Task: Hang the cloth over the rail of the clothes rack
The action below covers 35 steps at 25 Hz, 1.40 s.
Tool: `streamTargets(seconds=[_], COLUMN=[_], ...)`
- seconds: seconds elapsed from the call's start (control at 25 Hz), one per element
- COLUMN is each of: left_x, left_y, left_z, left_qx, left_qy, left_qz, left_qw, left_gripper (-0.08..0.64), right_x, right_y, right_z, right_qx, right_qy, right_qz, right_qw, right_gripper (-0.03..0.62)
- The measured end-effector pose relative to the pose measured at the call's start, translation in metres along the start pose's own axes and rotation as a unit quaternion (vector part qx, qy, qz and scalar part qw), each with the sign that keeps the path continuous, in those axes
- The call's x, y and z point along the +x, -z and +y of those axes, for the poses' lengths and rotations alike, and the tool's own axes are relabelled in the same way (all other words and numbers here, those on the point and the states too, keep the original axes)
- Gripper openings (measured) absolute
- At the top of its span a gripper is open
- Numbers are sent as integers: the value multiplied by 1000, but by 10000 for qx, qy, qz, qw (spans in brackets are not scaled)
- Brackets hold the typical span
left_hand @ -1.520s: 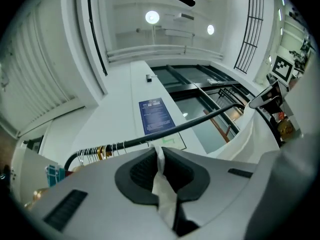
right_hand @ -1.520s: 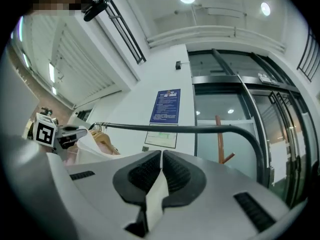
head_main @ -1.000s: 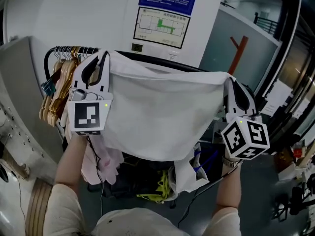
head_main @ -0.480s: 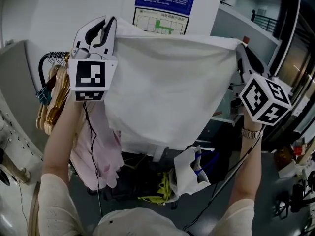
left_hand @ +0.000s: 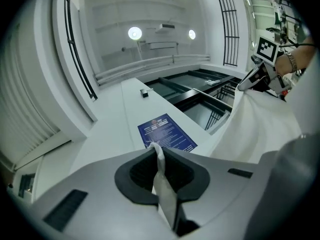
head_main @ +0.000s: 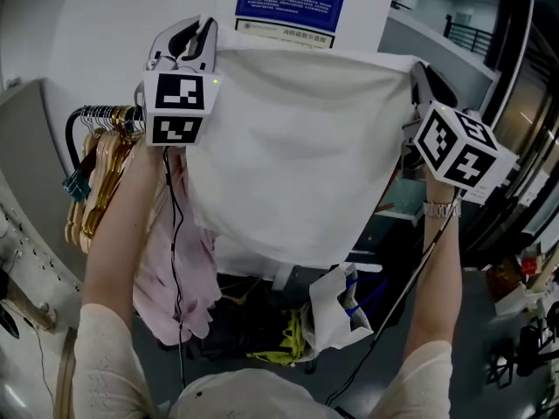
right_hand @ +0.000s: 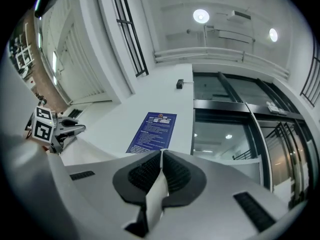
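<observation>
The white cloth [head_main: 297, 155] is held high and spread wide, hanging from its two upper corners. The clothes rack's rail [head_main: 98, 112], carrying wooden hangers [head_main: 98, 177], shows beside the cloth's left edge, lower down. The left gripper [head_main: 196, 31] pinches the cloth's upper left corner. The right gripper [head_main: 420, 70] pinches the upper right corner.

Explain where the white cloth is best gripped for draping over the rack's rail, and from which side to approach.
Grip its two top corners, one per gripper, coming in from the outer side edges. The cloth is thin and limp; pinched corners keep its top edge taut and the rest hanging flat. The left gripper and right gripper are shut on it this way.
</observation>
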State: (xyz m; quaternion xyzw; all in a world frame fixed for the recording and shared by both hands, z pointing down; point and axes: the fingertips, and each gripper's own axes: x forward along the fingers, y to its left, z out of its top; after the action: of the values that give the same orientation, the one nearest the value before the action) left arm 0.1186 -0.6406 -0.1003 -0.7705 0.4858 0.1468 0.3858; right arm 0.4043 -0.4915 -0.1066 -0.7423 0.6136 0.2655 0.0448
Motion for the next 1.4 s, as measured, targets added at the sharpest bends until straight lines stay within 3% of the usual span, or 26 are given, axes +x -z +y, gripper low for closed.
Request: streamTargets(seconds=[0.28, 0.48, 0.76, 1.0, 1.16, 1.4], left_x=[42, 45, 53, 52, 50, 51], left_y=[25, 50, 64, 83, 88, 103], left_z=[-5, -22, -36, -52, -60, -69], left_qx=[34, 198, 413, 585, 957, 1340], left_qy=[65, 411, 815, 1243, 1363, 1510], left_qz=[399, 835, 1296, 1840, 1997, 2350], left_qw=[9992, 9955, 9873, 9733, 9656, 9508], left_gripper=[26, 26, 41, 123, 164, 170], right_x=[46, 56, 67, 70, 73, 69], right_y=[13, 54, 77, 94, 99, 108], right_z=[-11, -5, 3, 9, 12, 15], right_qx=[-92, 259, 98, 323, 495, 145], right_qy=[-60, -374, -324, -713, -868, -1276], right_qz=[205, 653, 1014, 1455, 1576, 1878], right_qw=[9997, 9968, 9943, 9863, 9824, 9738], right_gripper=[26, 27, 43, 100, 115, 117])
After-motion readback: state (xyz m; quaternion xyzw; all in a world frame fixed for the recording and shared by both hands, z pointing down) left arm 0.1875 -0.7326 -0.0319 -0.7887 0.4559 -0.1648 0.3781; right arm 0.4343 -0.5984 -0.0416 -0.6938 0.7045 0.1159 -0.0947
